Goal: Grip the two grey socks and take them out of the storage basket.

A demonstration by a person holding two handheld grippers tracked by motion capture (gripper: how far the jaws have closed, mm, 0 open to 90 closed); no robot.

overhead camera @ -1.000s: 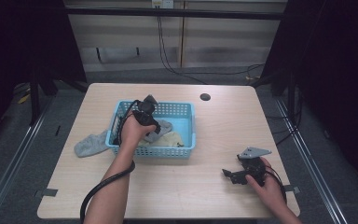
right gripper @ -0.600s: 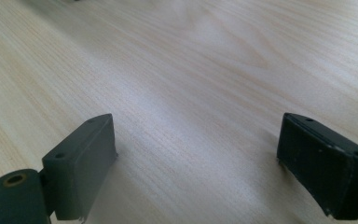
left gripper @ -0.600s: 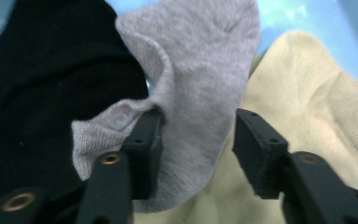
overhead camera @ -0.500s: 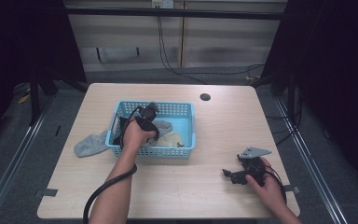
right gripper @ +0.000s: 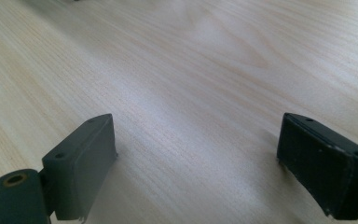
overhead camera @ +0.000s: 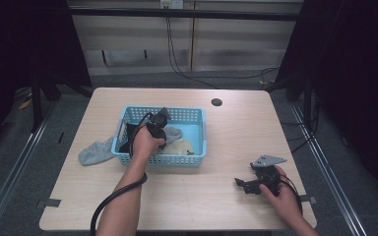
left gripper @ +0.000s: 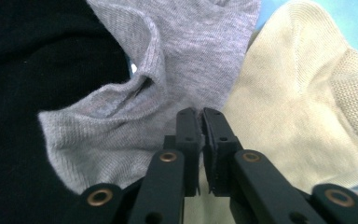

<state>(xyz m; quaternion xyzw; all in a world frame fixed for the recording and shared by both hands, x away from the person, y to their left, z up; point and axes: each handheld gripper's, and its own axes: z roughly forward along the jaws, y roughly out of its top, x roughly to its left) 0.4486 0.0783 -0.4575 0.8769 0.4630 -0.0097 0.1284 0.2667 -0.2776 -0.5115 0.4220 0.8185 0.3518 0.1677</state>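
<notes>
On the high view: pale wooden table (overhead camera: 216,206) with a blue basket (overhead camera: 203,137) left of centre. Holds a black cloth (overhead camera: 127,137), an inner grey sock (overhead camera: 172,132) and a cream sock (overhead camera: 179,146). Outer grey sock (overhead camera: 94,151) on the tabletop, against the basket's left wall. Left hand (overhead camera: 145,142) over the basket's near rim, with the left gripper (overhead camera: 160,118) aimed down into the laundry. Right hand (overhead camera: 278,194) near the front right corner, with the right gripper (overhead camera: 241,183) low over bare wood, well apart from the basket.

Along the left gripper view: left gripper (left gripper: 201,114) with jaws drawn almost together, a thin slit between them, tips at the seam where the inner grey sock (left gripper: 168,60) meets the cream sock (left gripper: 289,116). Black cloth (left gripper: 32,70) at left; basket (left gripper: 354,23) floor at top right. Cannot tell whether any fabric is pinched, the tips being too dark against the cloth.

Along the right gripper view: right gripper (right gripper: 198,154) with jaws spread wide, empty, over the table (right gripper: 191,56).

Likely risks: a lift with nothing caught, from a bite that is too shallow; or two socks raised at once, from a bite across the seam; or a snag on the basket's mesh wall.

Hidden: most of the basket floor, under cloth and hand; the outer grey sock's right end, behind the basket wall.
</notes>
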